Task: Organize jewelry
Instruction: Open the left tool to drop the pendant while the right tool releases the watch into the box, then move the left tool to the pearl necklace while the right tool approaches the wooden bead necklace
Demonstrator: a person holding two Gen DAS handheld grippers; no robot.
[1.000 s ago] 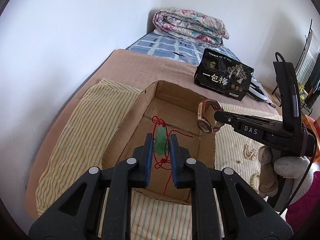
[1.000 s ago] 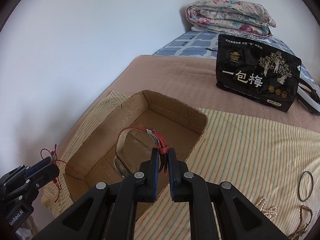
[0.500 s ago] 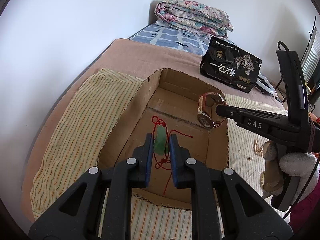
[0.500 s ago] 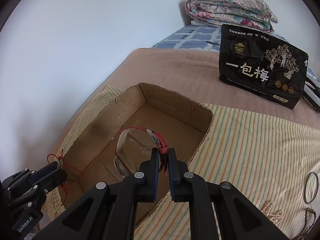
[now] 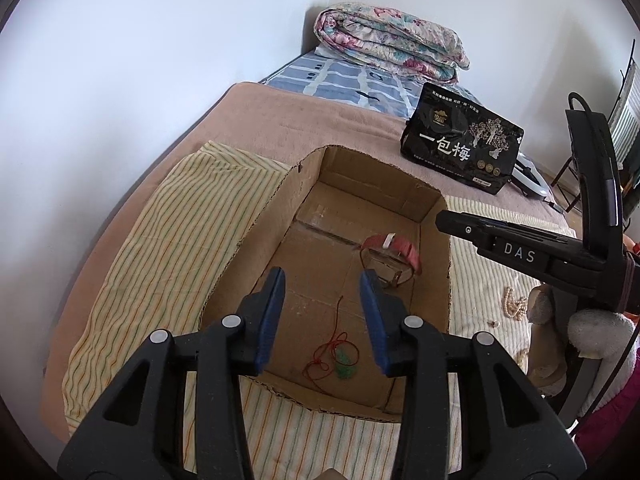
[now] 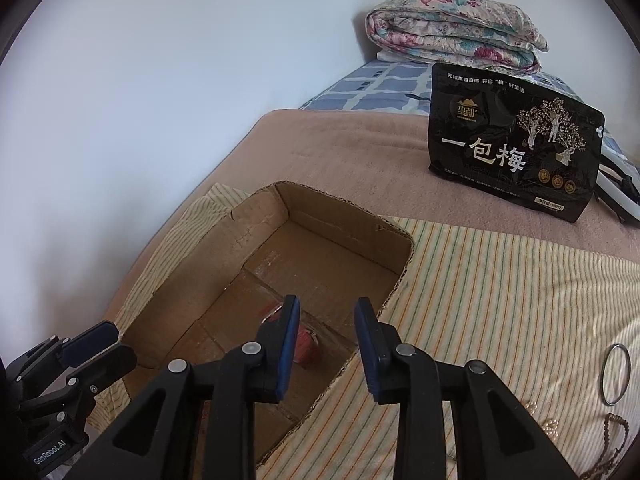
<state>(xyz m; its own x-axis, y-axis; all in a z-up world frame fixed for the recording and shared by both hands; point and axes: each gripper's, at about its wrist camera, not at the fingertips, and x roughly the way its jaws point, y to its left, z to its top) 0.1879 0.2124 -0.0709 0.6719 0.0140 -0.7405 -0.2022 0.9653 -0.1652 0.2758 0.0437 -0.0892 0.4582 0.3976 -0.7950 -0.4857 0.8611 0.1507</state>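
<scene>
An open cardboard box (image 5: 256, 232) (image 6: 404, 236) sits on a striped cloth on the bed. On its floor lie a green pendant on a red cord (image 5: 344, 364) near the front wall and a red-strapped watch (image 5: 394, 248) (image 6: 306, 346) at the right. My left gripper (image 5: 322, 292) hovers over the box with its jaws opening and nothing between them. My right gripper (image 6: 326, 320) hangs above the box's right side, jaws opening too, the watch lying below them and partly hidden by the left finger.
A black snack bag (image 6: 516, 152) stands behind the box, with a folded floral quilt (image 5: 392, 48) at the wall. On the striped cloth to the right lie a metal bangle (image 6: 616, 372), pearl beads (image 5: 514, 306) and a brown bead string (image 6: 612, 436).
Both grippers have opened. The pendant has dropped from the left jaws and the watch from the right jaws; both now lie on the box floor.
</scene>
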